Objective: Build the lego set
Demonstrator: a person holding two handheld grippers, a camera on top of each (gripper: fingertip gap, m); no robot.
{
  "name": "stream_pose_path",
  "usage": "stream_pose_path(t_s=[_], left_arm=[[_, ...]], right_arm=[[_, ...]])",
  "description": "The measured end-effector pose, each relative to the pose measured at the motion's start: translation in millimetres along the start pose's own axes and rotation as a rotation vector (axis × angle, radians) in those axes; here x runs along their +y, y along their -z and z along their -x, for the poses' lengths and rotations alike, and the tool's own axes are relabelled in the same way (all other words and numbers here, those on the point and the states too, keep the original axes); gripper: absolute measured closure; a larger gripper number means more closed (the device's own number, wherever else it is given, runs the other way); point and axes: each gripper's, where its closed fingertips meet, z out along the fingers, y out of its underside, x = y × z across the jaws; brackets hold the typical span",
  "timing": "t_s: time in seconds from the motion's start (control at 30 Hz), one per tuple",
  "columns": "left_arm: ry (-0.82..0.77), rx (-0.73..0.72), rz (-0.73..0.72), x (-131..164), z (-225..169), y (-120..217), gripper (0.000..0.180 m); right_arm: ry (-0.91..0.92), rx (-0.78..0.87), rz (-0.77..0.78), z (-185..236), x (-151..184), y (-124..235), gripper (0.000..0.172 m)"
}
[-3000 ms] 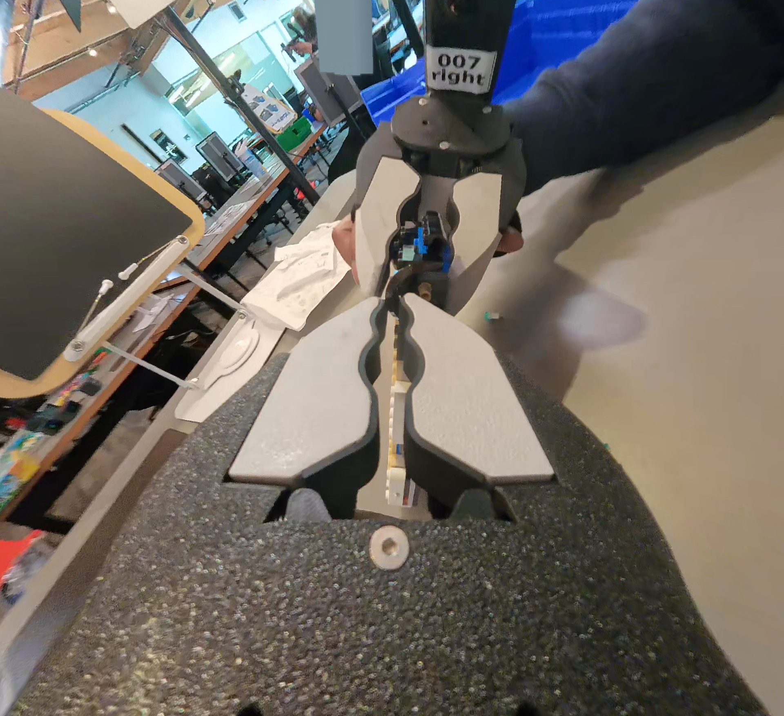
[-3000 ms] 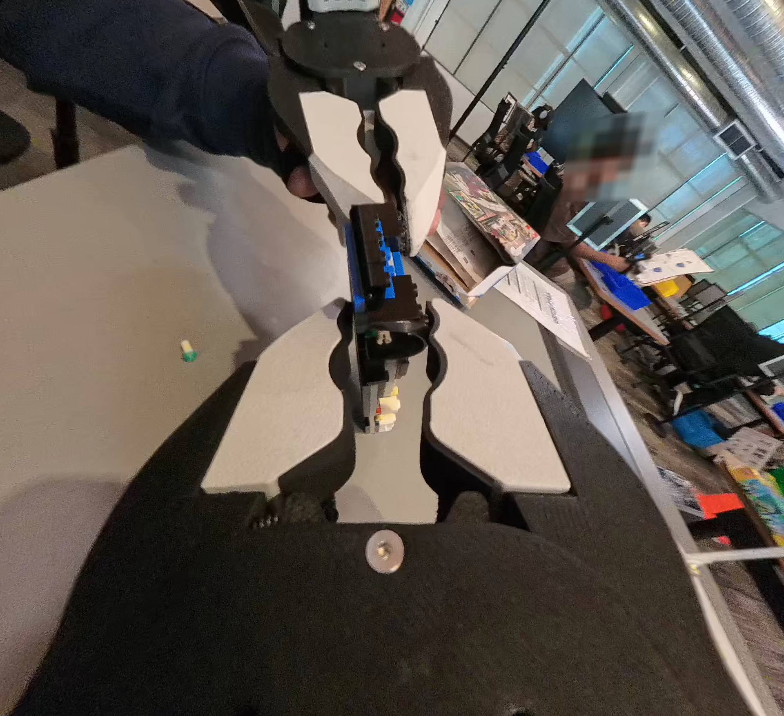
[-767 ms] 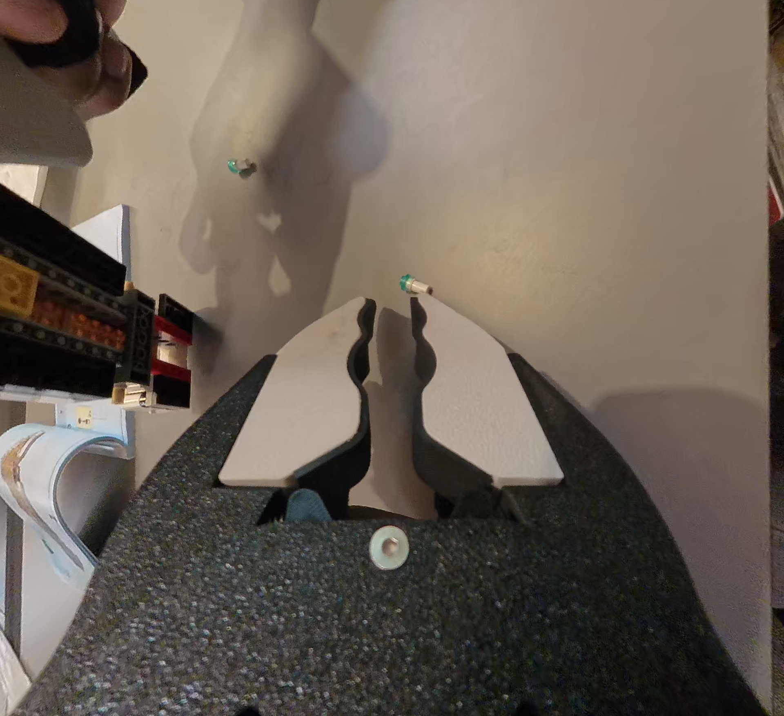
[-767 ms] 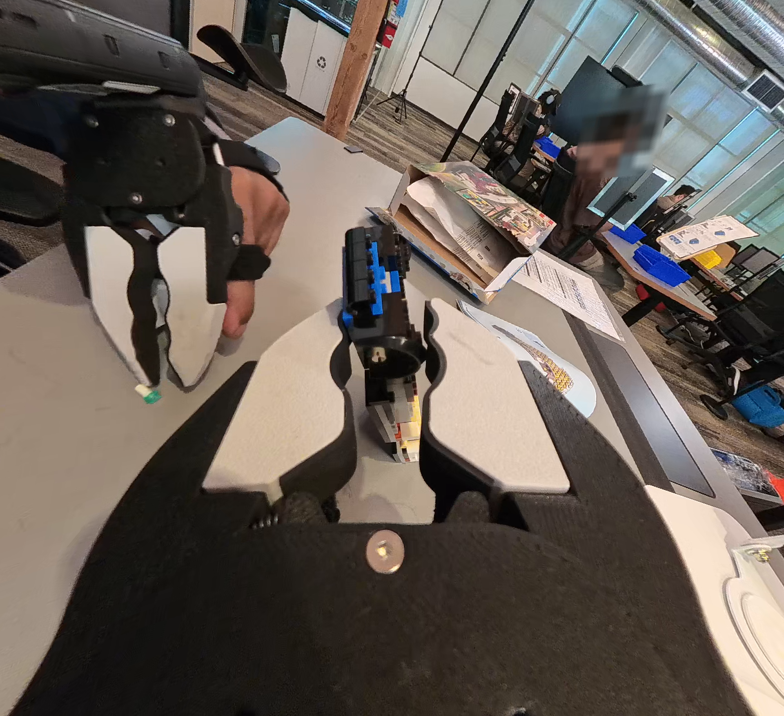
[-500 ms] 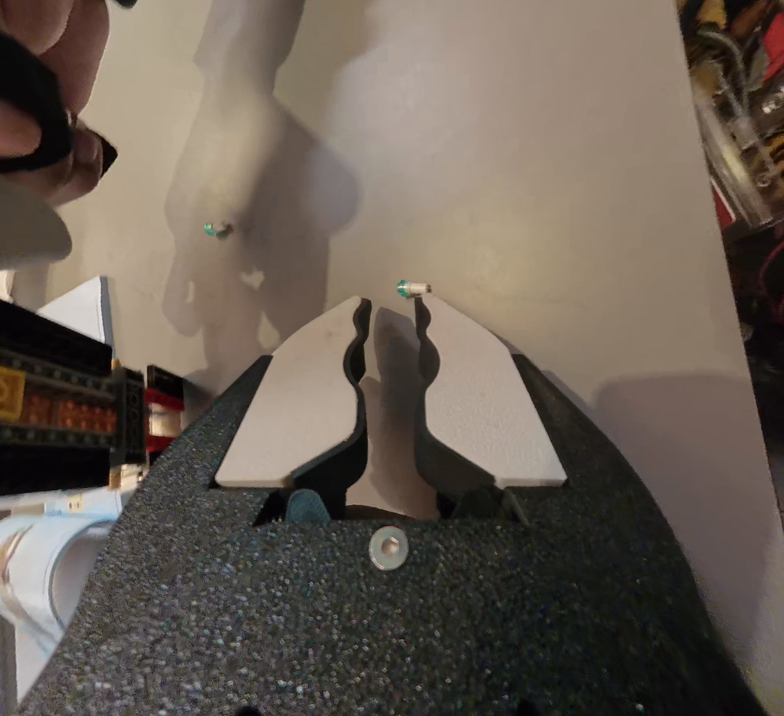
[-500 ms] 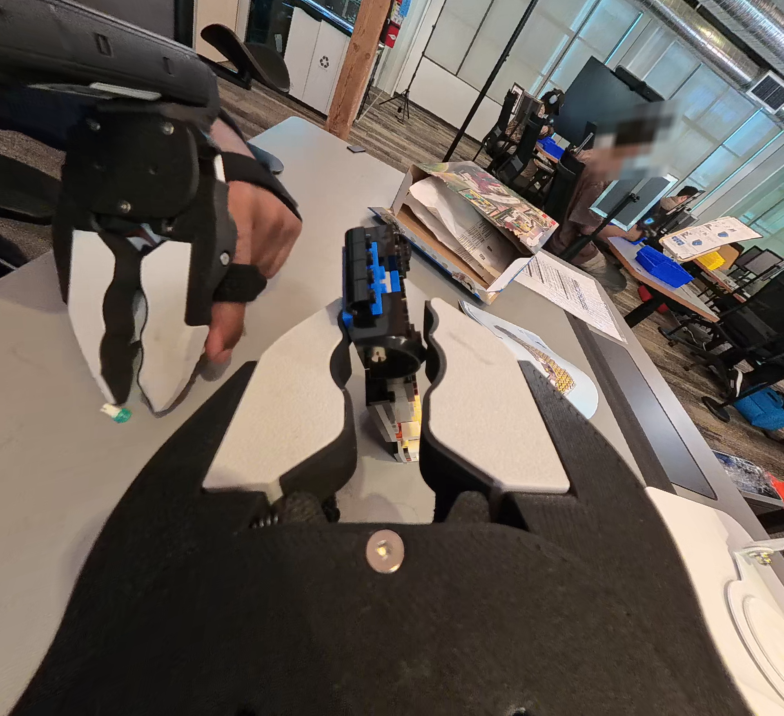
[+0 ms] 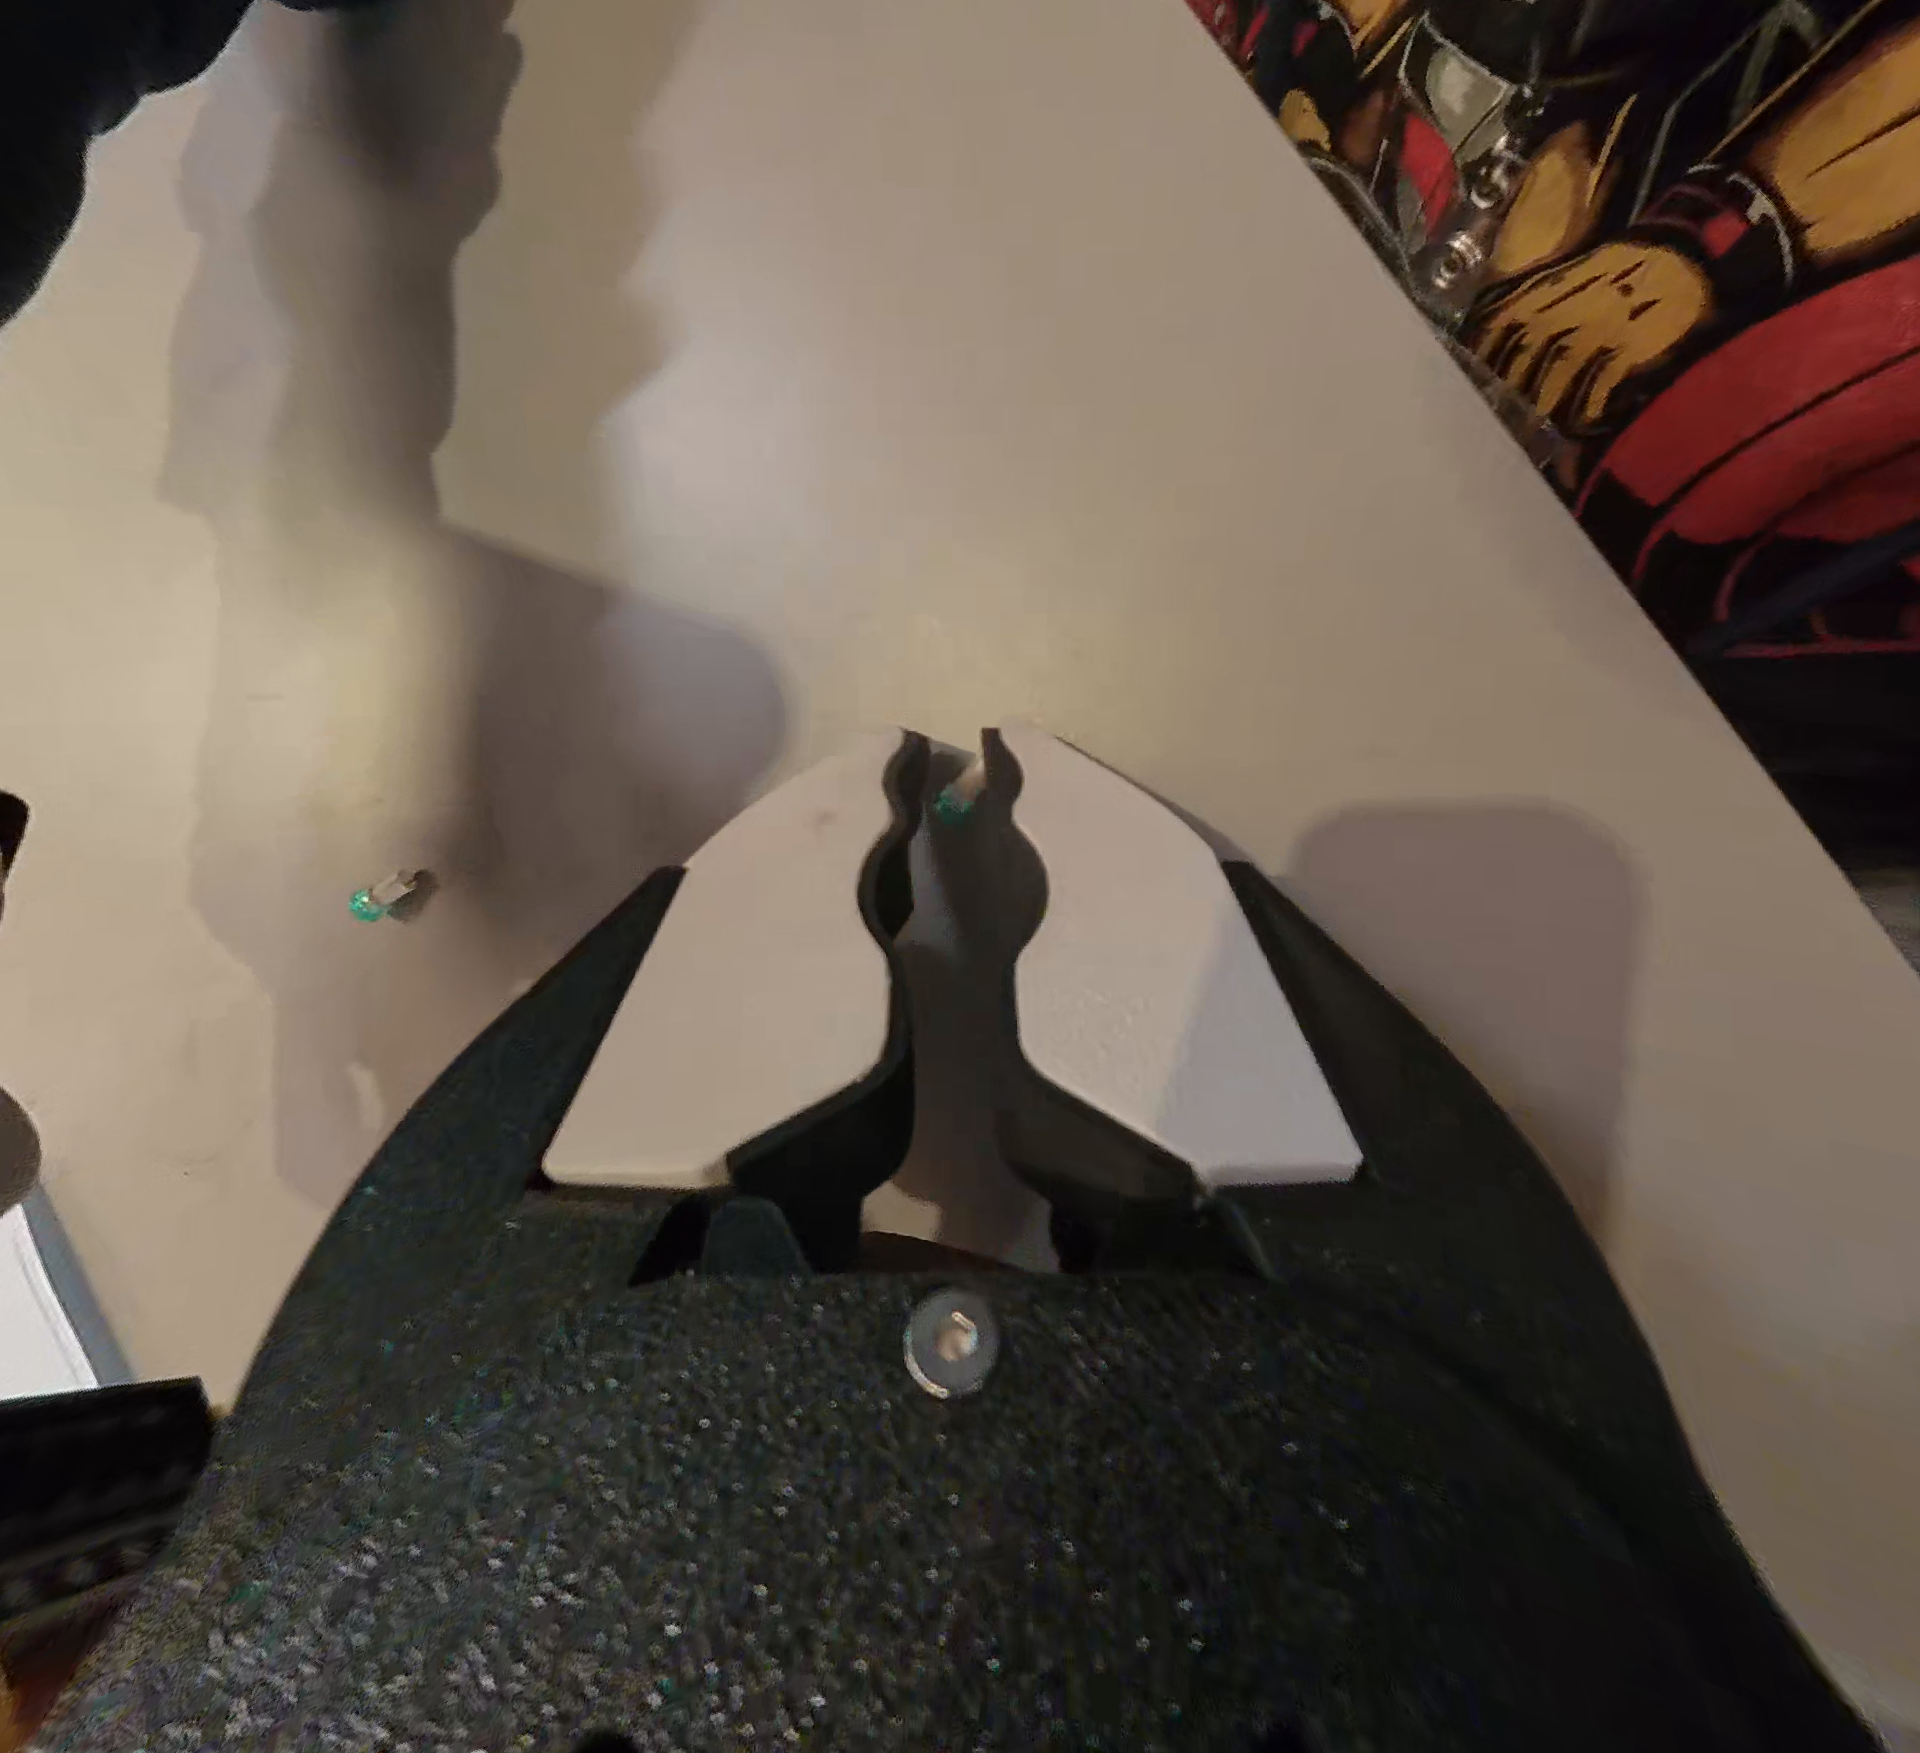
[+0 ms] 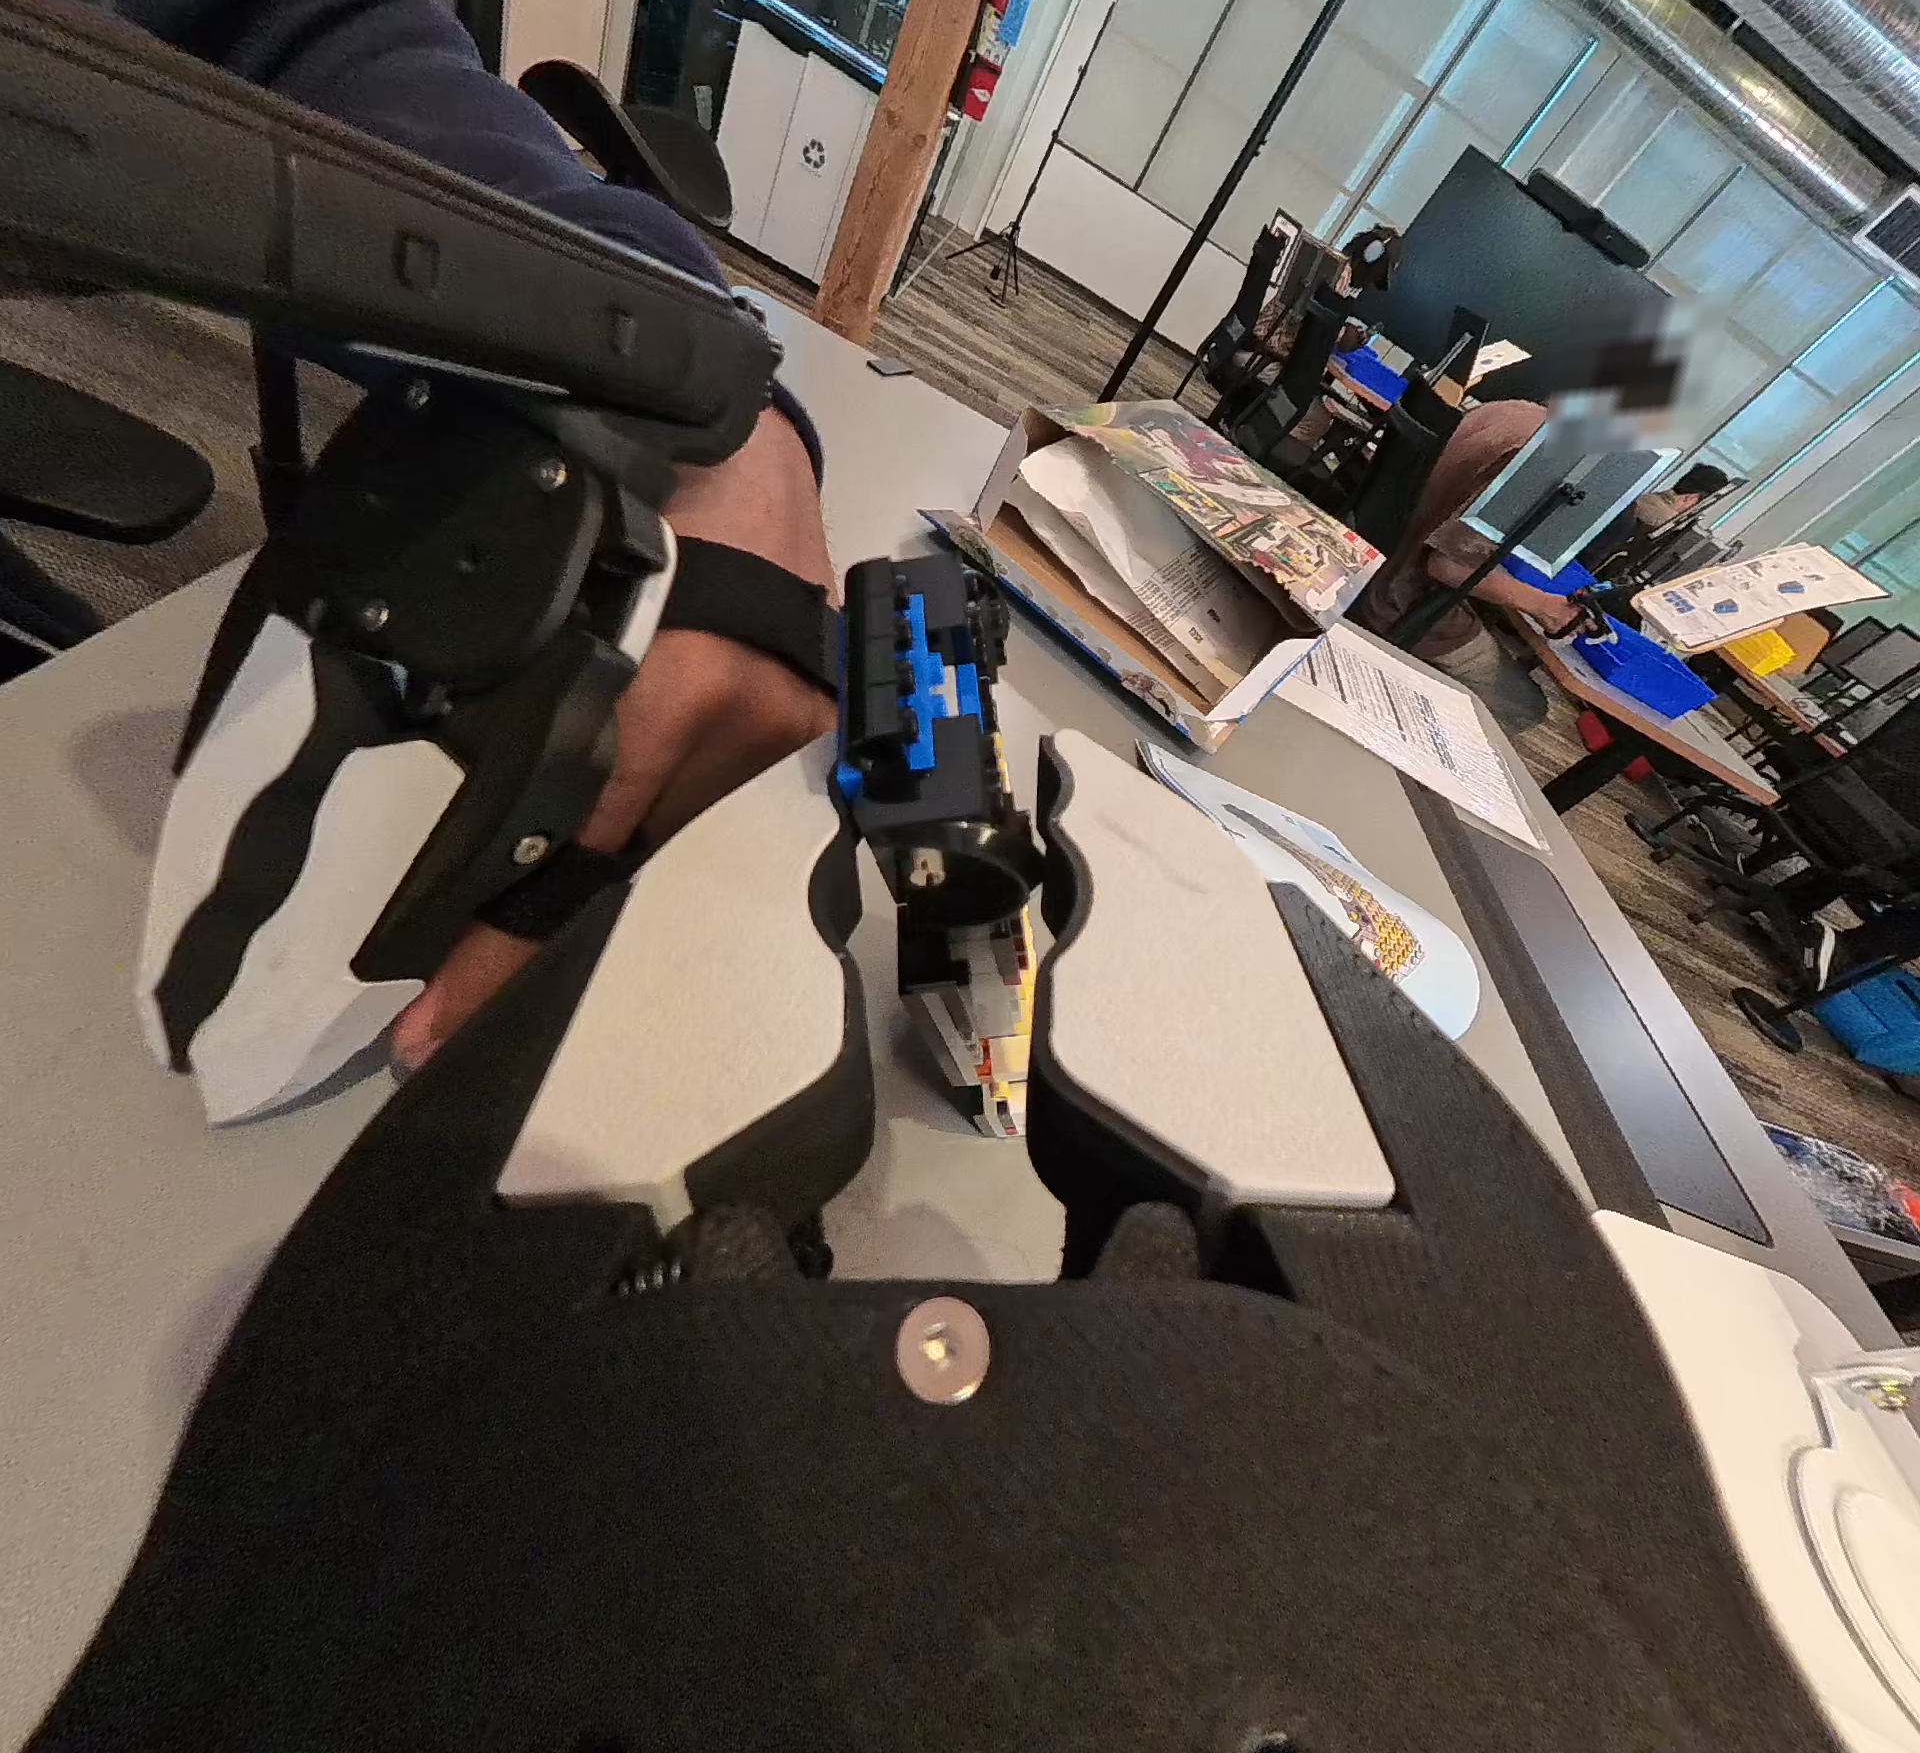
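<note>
Printed writing on a white sheet (image 8: 1413,727) lying on the desk (image 8: 914,446) just right of the open cardboard box (image 8: 1164,560). More print on paper inside that box. A recycling sign on a white cabinet (image 8: 800,145) far behind the box.

Open-plan office: desks (image 8: 1621,716), monitors (image 8: 1496,269)

The left wrist view looks steeply down along its own gripper (image 7: 951,747), close over the worktop (image 7: 935,353). The right wrist view sits low, facing across the worktop (image 8: 83,872) into the room. They share that worktop and the left gripper (image 8: 208,1069).
</note>
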Motion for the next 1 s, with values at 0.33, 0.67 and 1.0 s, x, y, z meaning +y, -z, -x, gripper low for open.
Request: stream_pose_path(t_s=[0.33,0.67,1.0], left_arm=[[0.2,-0.204,-0.115,2.8,11.6,12.6,0.158],[0.263,-0.233,-0.097,11.4,31.3,6.5,0.157],[0.196,-0.226,-0.063,-5.1,36.7,-3.6,0.156]], right_arm=[[-0.008,-0.017,-0.013,2.1,-0.3,-0.6,0.141],[-0.012,-0.009,-0.009,0.5,2.4,0.8,0.141],[-0.015,-0.012,-0.012,-0.4,2.7,2.3,0.141]])
